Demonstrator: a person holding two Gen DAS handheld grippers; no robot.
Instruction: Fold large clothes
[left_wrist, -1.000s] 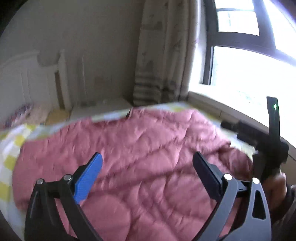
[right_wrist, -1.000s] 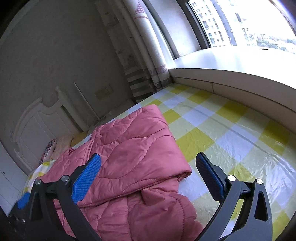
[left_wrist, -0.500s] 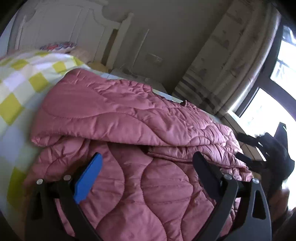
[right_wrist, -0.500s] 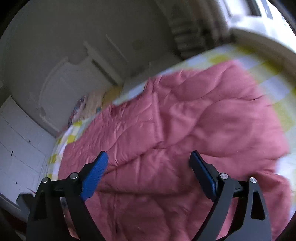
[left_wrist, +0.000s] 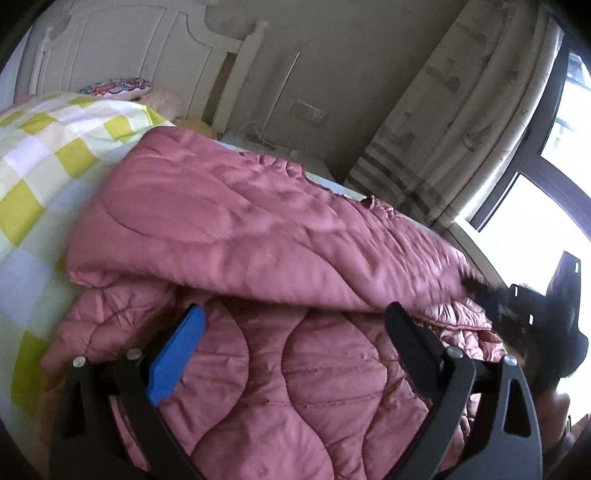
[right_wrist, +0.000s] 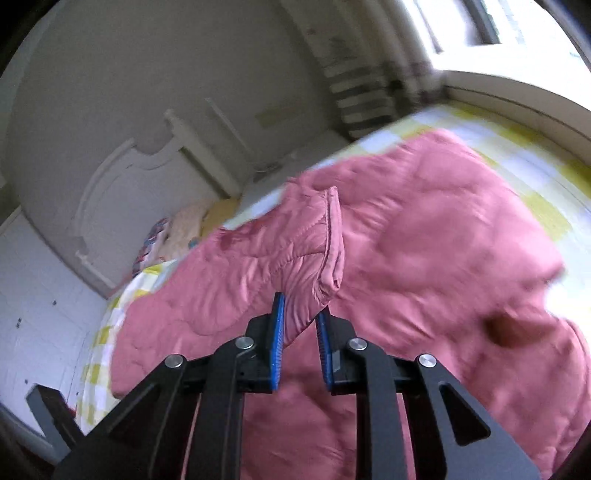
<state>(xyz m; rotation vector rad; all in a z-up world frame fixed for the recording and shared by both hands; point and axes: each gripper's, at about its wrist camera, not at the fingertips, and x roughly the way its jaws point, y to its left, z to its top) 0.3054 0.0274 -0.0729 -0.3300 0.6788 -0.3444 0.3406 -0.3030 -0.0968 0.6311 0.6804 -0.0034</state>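
Quilted pink jacket (left_wrist: 280, 229), spread across the bed (left_wrist: 33, 173) with its yellow-and-white checked cover, one layer doubled over another. Your left tongs (left_wrist: 293, 321) stand wide apart, holding nothing, just above the lower layer near the fold. Your right tongs (right_wrist: 298, 328) are closed narrow on a raised, puckered edge of the jacket (right_wrist: 314, 258), lifted clear of the rest. Headboard (right_wrist: 122, 192) and a patterned pillow (left_wrist: 114, 86) mark the bed's head end; a curtain (left_wrist: 454, 122) hangs beside the window (left_wrist: 532, 221).
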